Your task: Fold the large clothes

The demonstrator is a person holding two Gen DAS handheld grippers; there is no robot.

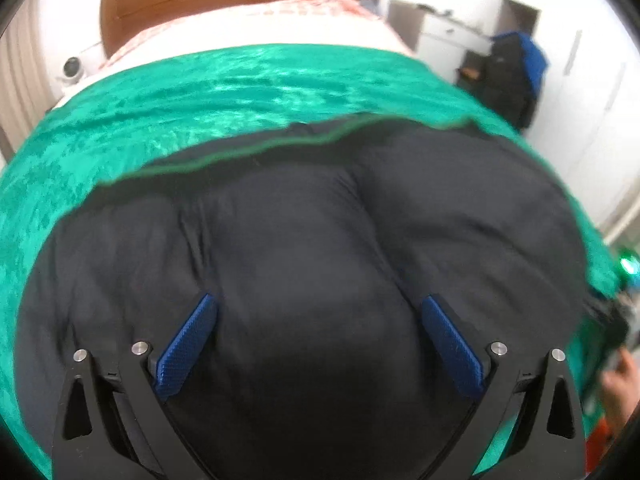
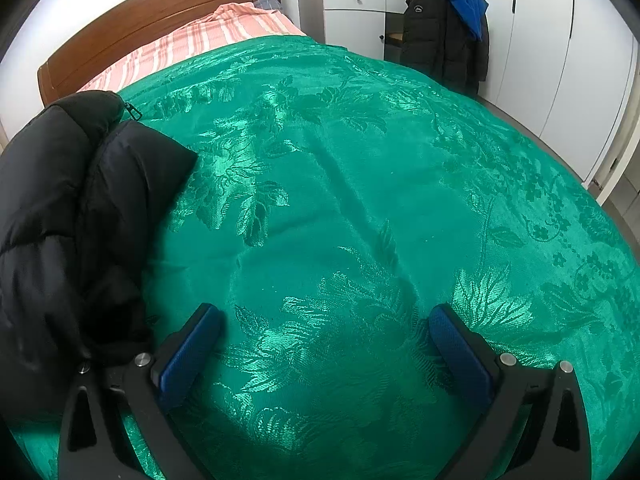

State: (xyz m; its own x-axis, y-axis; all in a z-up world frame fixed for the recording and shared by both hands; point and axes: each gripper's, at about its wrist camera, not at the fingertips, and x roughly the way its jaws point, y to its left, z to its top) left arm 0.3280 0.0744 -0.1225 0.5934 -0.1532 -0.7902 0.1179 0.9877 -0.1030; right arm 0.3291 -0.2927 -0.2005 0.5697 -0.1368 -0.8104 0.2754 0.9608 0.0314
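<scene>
A black puffer jacket (image 1: 320,240) lies on the green bedspread (image 1: 120,120). My left gripper (image 1: 318,304) is open and hovers close over the middle of the jacket, its blue pads (image 1: 188,344) wide apart with nothing between them. In the right wrist view the jacket (image 2: 72,208) lies bunched at the left, with a zipper pull at its top edge. My right gripper (image 2: 326,316) is open and empty above the bare bedspread (image 2: 360,160), to the right of the jacket.
A wooden headboard (image 2: 152,12) and a pink striped sheet (image 2: 208,36) lie at the far end of the bed. A white cabinet (image 2: 354,16), a hanging dark coat with blue hood (image 2: 444,28) and white wardrobe doors (image 2: 540,40) stand beyond the bed's right side.
</scene>
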